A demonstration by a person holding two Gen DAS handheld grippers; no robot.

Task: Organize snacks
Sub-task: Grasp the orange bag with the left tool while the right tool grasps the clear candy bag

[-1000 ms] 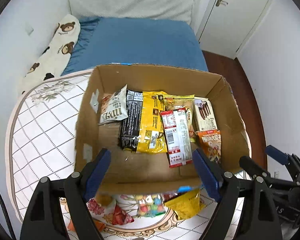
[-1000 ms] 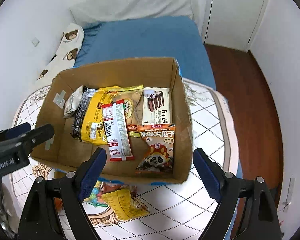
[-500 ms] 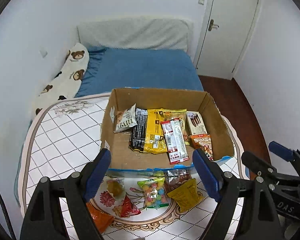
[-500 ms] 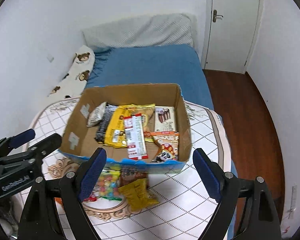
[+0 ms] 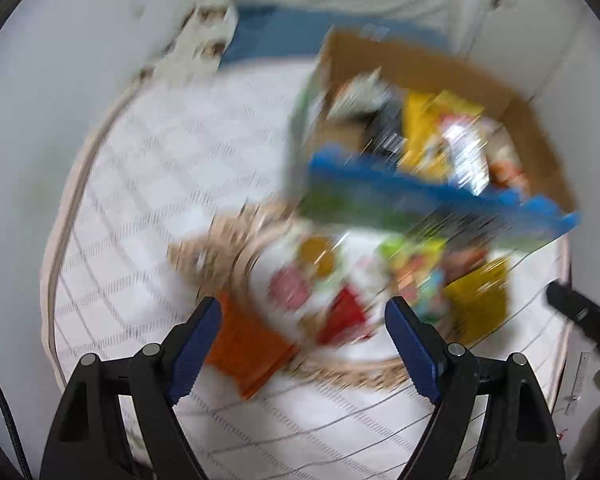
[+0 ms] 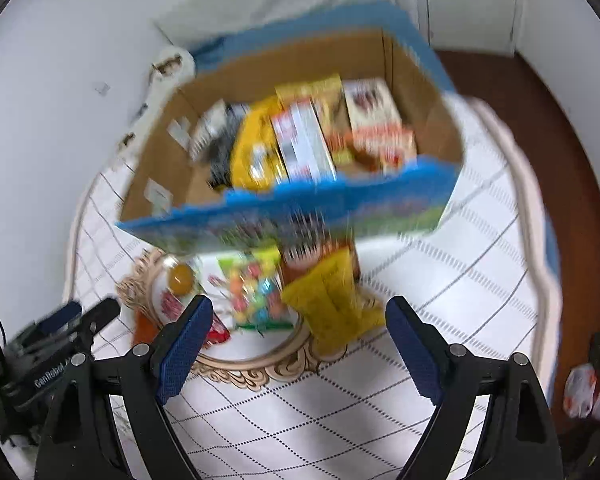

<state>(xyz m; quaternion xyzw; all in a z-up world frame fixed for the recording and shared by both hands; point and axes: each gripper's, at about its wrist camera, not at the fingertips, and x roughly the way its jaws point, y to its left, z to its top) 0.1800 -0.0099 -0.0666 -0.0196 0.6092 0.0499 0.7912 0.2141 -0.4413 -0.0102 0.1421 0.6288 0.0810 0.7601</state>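
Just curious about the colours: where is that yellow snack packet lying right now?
In the right wrist view the yellow packet lies on the table, in front of the cardboard box, right of the colourful candy bag.

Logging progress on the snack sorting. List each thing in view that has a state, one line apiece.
left gripper: open, empty
right gripper: open, empty
cardboard box: open-topped, upright, holding several snack packs
yellow packet: lying on the table outside the box
colourful candy bag: lying outside, in front of the box
orange packet: flat on the table, outside the box
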